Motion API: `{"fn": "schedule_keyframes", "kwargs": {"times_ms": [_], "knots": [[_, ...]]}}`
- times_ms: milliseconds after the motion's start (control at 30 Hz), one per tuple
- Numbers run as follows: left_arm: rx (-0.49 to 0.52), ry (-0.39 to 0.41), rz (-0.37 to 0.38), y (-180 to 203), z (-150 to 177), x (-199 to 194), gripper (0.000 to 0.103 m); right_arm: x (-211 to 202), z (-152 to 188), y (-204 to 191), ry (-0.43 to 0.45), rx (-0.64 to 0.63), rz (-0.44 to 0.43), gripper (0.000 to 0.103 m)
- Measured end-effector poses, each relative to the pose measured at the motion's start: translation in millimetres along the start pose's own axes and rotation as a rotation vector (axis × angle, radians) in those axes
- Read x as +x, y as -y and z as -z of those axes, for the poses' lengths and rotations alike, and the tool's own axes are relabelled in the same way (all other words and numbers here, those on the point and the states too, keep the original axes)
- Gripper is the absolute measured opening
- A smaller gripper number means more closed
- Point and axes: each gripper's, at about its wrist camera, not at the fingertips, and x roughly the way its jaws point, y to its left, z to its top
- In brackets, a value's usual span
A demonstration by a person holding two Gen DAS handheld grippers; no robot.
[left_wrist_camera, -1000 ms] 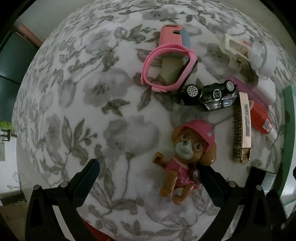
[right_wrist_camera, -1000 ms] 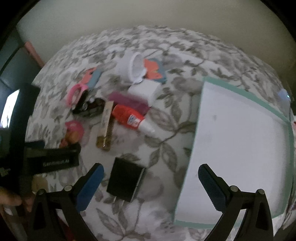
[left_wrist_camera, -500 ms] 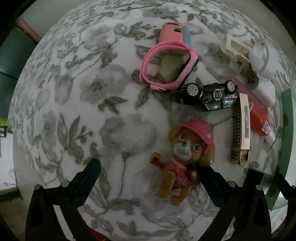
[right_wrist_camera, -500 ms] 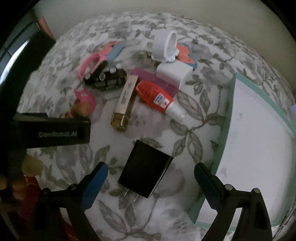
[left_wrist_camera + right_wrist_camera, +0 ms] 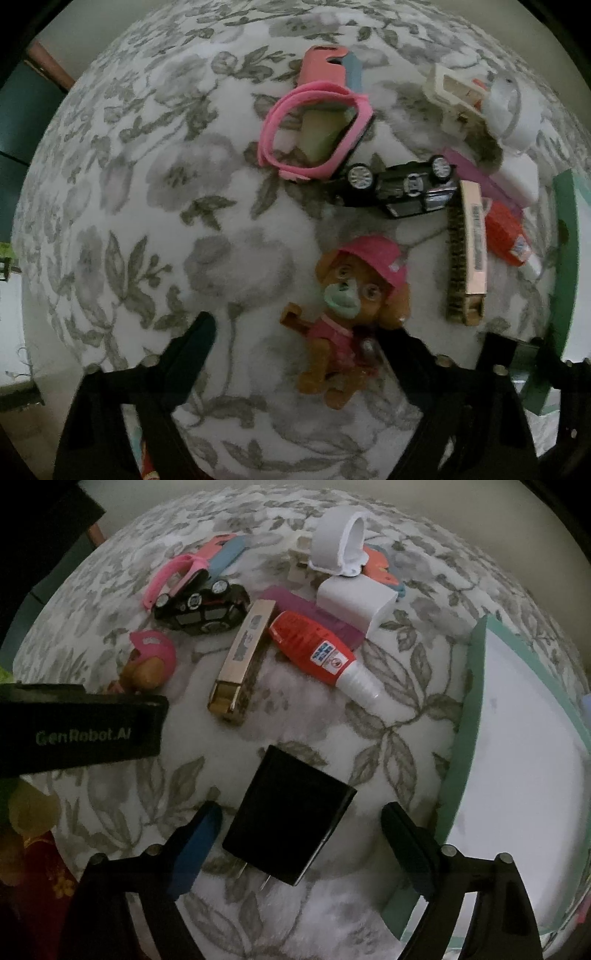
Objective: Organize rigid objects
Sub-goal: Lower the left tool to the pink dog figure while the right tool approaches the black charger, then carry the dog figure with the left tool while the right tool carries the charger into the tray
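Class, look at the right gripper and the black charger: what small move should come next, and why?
Probably lower the right gripper a little and shut it on the black charger: the open jaws already sit either side of it, and the green-rimmed tray lies just beside, ready to receive it.

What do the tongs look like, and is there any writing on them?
Both are black plastic. The right tongs have blue ribbed pads and silver screws. The left tongs have dark pads; their body, seen from the right wrist, says "GenRobot.AI" in pale letters.
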Motion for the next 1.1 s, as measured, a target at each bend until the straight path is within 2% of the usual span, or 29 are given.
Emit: {"fn": "schedule_keyframes", "kwargs": {"times_ms": [67, 133, 200, 233, 533, 867, 1100], "knots": [[-0.01, -0.004, 0.049, 3.2, -0.1, -3.3, 0.068, -4.6, 0.3, 7.4, 0.007, 0.013, 0.003, 0.08], [0.005, 0.003, 0.046, 11.2, -0.2, -6.8, 0.064, -7.9, 0.1, 17.4, 0.009, 0.034, 0.002, 0.07], [0.022, 0.01, 0.053, 18.4, 0.3, -9.8, 0.052, -7.9, -0.1, 22.4, 0.005, 0.054, -0.004, 0.068], [0.028, 0.012, 0.054, 23.7, 0.9, -12.8, 0.05, -8.4, -0.8, 24.2, 0.005, 0.059, -0.004, 0.064], [0.036, 0.018, 0.047, 36.7, 2.0, -25.2, 0.05, -12.0, -1.7, 35.1, 0.005, 0.103, 0.002, 0.043], [0.021, 0.086, 0.076, 36.6, 2.4, -54.2, 0.05, -23.0, -1.9, 46.1, 0.02, 0.141, -0.04, 0.043], [0.032, 0.196, 0.154, 45.3, 1.8, -103.5, 0.05, -56.9, -5.7, 70.9, 0.132, 0.255, -0.101, 0.043]]}}
